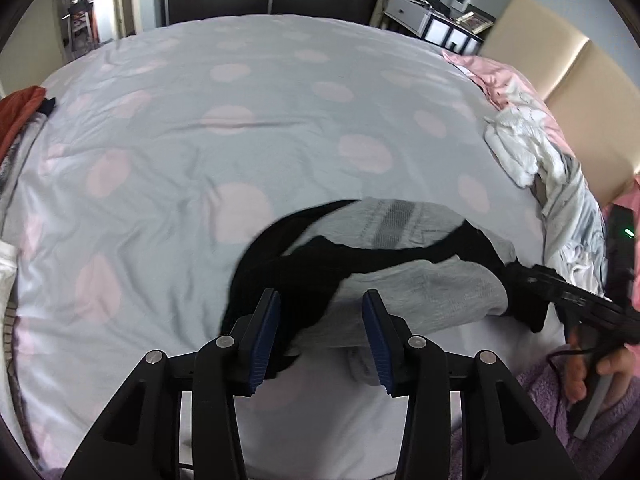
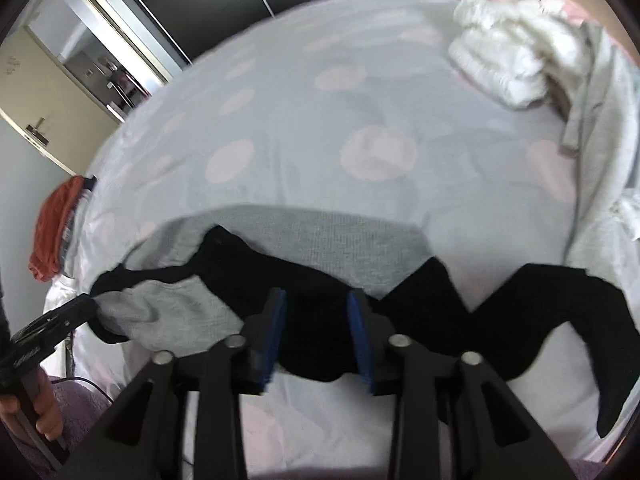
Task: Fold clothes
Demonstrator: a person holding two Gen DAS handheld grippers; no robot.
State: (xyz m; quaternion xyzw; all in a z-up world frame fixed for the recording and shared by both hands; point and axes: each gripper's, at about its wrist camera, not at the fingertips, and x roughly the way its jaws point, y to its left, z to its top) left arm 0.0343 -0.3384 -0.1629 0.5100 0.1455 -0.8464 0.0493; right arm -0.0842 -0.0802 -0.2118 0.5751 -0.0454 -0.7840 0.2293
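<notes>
A grey and black garment (image 1: 420, 288) lies crumpled on the bed near its front edge. My left gripper (image 1: 321, 300) is open just above it, and grey and black cloth lies between the blue pads (image 1: 266, 340) without being pinched. My right gripper (image 2: 316, 296) is open over the garment's black part (image 2: 320, 332), which stretches away to the right as a long black piece (image 2: 560, 312). In the left wrist view the right gripper (image 1: 520, 274) comes in from the right at the garment's edge. In the right wrist view the left gripper (image 2: 88, 306) sits at the garment's left end.
The bed cover (image 1: 240, 120) is pale grey with pink dots. A pile of white and grey clothes (image 1: 520, 152) lies at the right by a beige headboard (image 1: 580, 92). An orange garment (image 1: 20, 112) sits at the left edge. A hand (image 1: 588, 376) in a purple fleece sleeve holds the right gripper.
</notes>
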